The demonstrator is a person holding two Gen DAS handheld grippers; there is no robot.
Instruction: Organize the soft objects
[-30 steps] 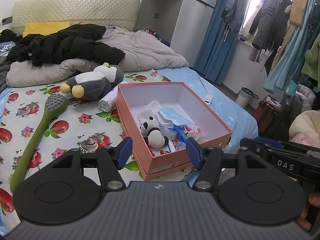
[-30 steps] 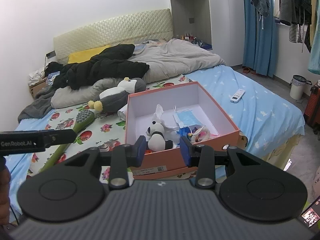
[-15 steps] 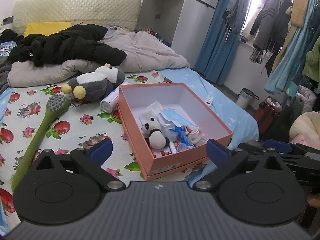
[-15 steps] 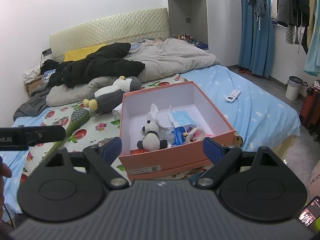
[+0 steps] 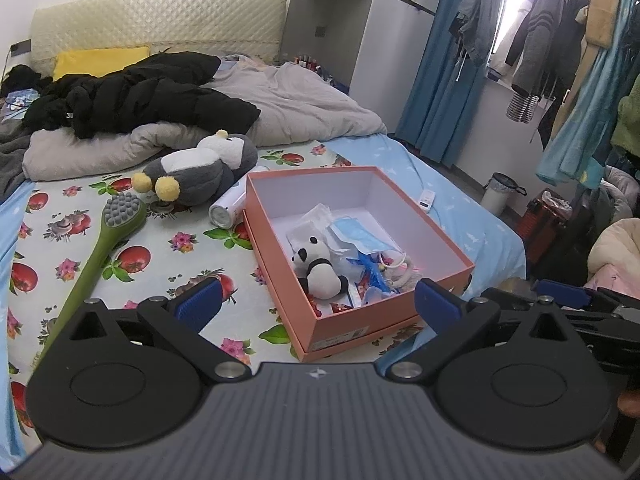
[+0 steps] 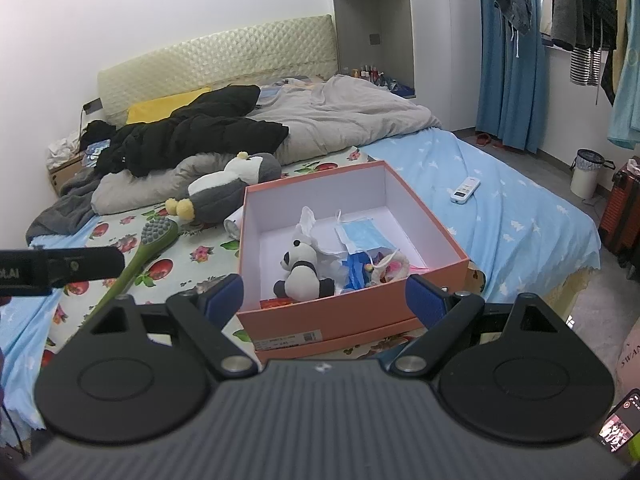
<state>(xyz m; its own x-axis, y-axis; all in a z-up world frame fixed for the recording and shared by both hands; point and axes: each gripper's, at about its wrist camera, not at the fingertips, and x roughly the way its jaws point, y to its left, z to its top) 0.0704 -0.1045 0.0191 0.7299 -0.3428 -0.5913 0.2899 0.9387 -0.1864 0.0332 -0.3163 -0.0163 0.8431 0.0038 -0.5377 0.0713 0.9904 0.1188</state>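
Penguin plush (image 5: 200, 172) lies on the bedsheet at 11 o'clock of the orange box (image 5: 372, 312), just beside it. I have left gripper (image 5: 318, 300) and right gripper (image 6: 324, 294) both spread wide, empty. I'd pinch its body centrally, then lift over the rim.

Salmon-pink box (image 5: 384, 316), black-and-white panda (image 5: 318, 270)
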